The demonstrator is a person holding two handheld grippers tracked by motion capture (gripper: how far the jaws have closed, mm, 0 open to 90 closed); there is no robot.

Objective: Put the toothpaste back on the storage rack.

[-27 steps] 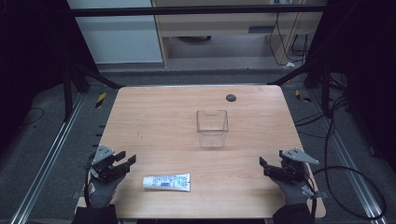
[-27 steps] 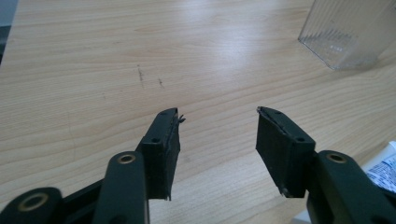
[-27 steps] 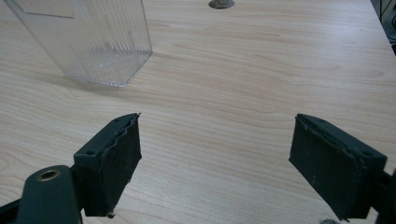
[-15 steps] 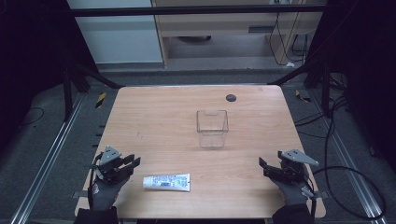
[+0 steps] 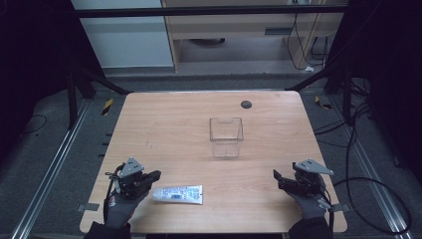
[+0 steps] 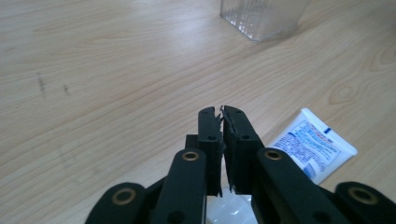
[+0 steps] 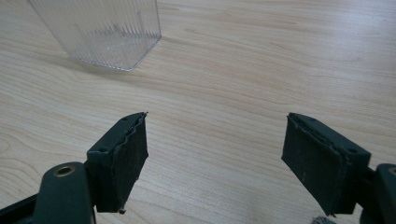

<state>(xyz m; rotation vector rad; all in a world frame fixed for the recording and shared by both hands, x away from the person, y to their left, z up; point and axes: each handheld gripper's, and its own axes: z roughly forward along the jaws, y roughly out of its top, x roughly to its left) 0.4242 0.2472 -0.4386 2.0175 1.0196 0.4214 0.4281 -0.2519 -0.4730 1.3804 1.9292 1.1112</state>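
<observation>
Left gripper [image 5: 149,176]: jaws clenched together with nothing between them, as the left gripper view [image 6: 221,116] shows; it sits low at the near left corner of the tabletop [image 5: 179,129], tips aimed toward the tube.
Tube [image 5: 177,193]: white with blue print, lying flat just beside the left jaws, off to their right and slightly nearer the person; its crimped end [image 6: 317,148] lies beside the jaw tips, not touching them.
Likely reason for the closed jaws: judged a resting or approach pose, since they would have to spread before they could take the tube.
Right gripper [image 5: 279,179]: jaws released and standing wide apart [image 7: 215,158], bare wood between them; held at the near right edge, well apart from the tube.
Clear container [image 5: 226,137]: upright, open top, empty as far as can be seen; ahead of both pairs of jaws, mid-tabletop.
Container's placing: judged the probable place for the tube, central so either hand reaches it.
Dark round mark [image 5: 246,104]: beyond the container, near the far edge.
</observation>
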